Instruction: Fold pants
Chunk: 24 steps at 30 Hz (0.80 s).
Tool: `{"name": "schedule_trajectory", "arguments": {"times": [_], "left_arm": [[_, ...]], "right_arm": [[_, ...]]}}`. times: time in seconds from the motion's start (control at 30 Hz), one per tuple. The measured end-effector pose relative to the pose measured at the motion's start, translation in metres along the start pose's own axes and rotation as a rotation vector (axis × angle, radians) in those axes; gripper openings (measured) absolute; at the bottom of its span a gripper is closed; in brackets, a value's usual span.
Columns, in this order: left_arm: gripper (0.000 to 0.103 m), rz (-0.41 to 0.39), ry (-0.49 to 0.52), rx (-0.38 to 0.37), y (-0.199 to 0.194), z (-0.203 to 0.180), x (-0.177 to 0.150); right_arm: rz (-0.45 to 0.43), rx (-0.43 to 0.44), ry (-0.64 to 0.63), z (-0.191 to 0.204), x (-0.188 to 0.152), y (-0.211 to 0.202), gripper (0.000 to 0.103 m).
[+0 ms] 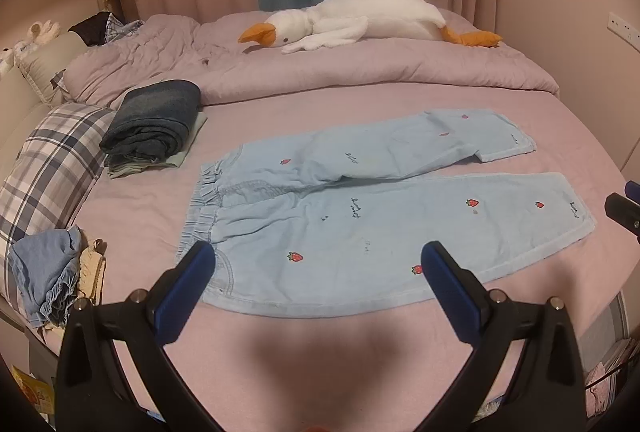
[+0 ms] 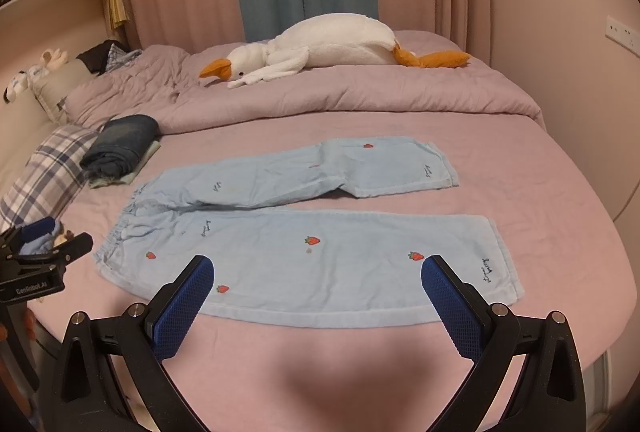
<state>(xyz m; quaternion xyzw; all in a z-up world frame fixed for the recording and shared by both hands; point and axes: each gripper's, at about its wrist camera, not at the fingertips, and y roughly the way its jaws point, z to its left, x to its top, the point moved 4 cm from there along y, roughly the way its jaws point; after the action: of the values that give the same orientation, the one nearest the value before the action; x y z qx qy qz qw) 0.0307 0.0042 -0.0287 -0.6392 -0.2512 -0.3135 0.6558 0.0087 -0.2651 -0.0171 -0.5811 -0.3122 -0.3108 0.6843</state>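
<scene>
Light blue pants (image 1: 360, 216) with small strawberry prints lie spread flat on the pink bed, waistband to the left and both legs pointing right; the far leg is bent near its cuff. The same pants (image 2: 312, 256) fill the middle of the right wrist view. My left gripper (image 1: 318, 264) hovers open above the near waistband side, holding nothing. My right gripper (image 2: 318, 274) hovers open over the near leg, toward its cuff, also holding nothing. The left gripper (image 2: 48, 236) shows at the left edge of the right wrist view, and the right gripper (image 1: 624, 208) at the right edge of the left wrist view.
A folded stack of dark jeans (image 1: 154, 122) lies left of the pants beside a plaid pillow (image 1: 52, 160). Crumpled blue cloth (image 1: 44, 272) sits at the bed's left edge. A white plush goose (image 1: 360, 18) rests on the bunched quilt (image 1: 320, 72) behind. Curtains hang beyond.
</scene>
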Motion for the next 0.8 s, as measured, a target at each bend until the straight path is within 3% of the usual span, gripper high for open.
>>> {"name": "schedule_trajectory", "arguments": {"times": [0.5,0.6,0.67,0.8], "left_arm": [[0.103,0.018,0.015,0.005,0.006,0.001,-0.001],[0.103,0.072,-0.082,-0.067,0.025,0.016,-0.008],[0.103,0.136,-0.201,-0.068,0.046,0.037,-0.02],[0.103,0.221,-0.4,-0.163,0.082,0.068,-0.05]], "right_arm": [[0.006,0.005,-0.003,0.0,-0.002,0.001,0.103],[0.032,0.02,-0.024,0.004,-0.008,0.011,0.103],[0.07,0.053,-0.044,0.013,-0.016,0.023,0.103],[0.109,0.09,-0.133,0.036,-0.035,0.046,0.103]]}}
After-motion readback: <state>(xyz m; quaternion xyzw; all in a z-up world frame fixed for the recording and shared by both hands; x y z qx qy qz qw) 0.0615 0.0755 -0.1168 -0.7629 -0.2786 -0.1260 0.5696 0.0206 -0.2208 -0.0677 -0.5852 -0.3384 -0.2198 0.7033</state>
